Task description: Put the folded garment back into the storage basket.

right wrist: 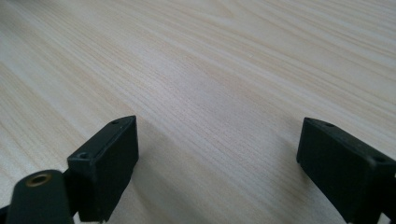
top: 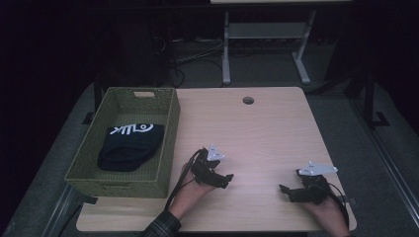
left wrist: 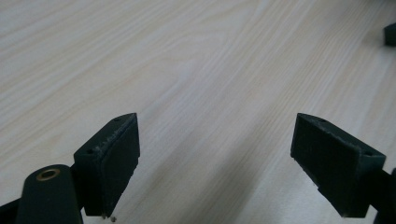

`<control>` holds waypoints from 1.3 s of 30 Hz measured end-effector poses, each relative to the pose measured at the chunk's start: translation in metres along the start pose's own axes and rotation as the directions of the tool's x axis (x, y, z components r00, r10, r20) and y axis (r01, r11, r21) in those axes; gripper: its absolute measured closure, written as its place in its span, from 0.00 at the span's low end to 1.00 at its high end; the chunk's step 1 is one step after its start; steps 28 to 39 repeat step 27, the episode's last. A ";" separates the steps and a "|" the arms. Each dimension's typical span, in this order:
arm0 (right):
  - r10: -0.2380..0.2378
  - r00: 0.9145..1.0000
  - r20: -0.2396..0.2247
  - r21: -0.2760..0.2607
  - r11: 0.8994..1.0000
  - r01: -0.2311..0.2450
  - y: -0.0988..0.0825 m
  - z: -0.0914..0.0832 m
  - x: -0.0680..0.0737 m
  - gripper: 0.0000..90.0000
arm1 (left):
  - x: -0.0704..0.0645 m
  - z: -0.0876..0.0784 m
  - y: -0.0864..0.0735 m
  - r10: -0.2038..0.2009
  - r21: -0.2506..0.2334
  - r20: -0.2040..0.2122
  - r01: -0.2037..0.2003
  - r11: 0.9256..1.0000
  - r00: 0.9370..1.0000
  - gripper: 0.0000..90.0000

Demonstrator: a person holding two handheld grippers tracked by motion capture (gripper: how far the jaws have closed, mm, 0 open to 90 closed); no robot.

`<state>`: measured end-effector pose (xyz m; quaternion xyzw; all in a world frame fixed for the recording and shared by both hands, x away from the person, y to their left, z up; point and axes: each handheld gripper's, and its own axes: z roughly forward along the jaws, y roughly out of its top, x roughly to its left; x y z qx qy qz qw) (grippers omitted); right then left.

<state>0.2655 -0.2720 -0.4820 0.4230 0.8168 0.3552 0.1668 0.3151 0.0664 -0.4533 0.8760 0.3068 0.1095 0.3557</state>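
Left tool [top: 223,178]: near the front edge of the bench [top: 257,128], just off the basket's front right corner; jaws spread wide, nothing between them — bare wood underneath in the left gripper view.
Right tool [top: 286,191]: toward the front right corner of the bench, well apart from the left one; jaws likewise parted and empty, low over bare wood grain in the right gripper view.
Hands: left hand [top: 190,190] in a plaid cuff from the front edge, right hand [top: 326,210] at the front right corner.
Basket [top: 168,143]: green woven, along the left edge of the bench, hanging slightly past it; slot handle in the far wall.
Black cloth [top: 129,145]: folded, white lettering on top, lying inside the basket toward its front half — apart from both tools.
Bench surface: light wood, round cable hole [top: 248,100] near the back edge.
Beyond the back edge: legs of another table [top: 226,49], cables on the floor.
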 end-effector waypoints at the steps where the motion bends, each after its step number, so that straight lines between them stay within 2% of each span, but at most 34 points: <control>1: 0.000 1.000 0.000 0.000 1.000 0.000 0.000 0.000 0.000 0.14 | -0.001 0.003 -0.001 0.012 0.009 -0.004 -0.012 1.000 1.000 0.17; 4: 0.000 1.000 0.000 0.000 1.000 0.000 0.000 0.000 0.000 0.14 | -0.003 0.010 -0.003 0.041 0.028 -0.032 -0.040 0.999 0.999 0.17; 8: 0.000 1.000 0.000 0.000 1.000 0.000 0.000 0.000 0.000 0.14 | -0.003 0.016 -0.006 0.034 0.045 -0.036 -0.033 0.998 0.999 0.17; 10: 0.000 1.000 0.000 0.000 1.000 0.000 0.000 0.000 0.000 0.14 | -0.003 0.018 -0.008 0.023 0.033 -0.025 -0.022 0.999 0.999 0.17; 17: 0.000 1.000 0.000 0.000 1.000 0.000 0.000 0.000 0.000 0.14 | 0.000 0.020 -0.014 0.042 -0.033 -0.005 -0.042 0.999 0.999 0.15; 39: -0.002 1.000 0.000 -0.001 1.000 0.002 0.000 0.000 0.000 0.14 | 0.000 0.020 -0.014 0.041 -0.033 -0.001 -0.041 0.999 0.999 0.15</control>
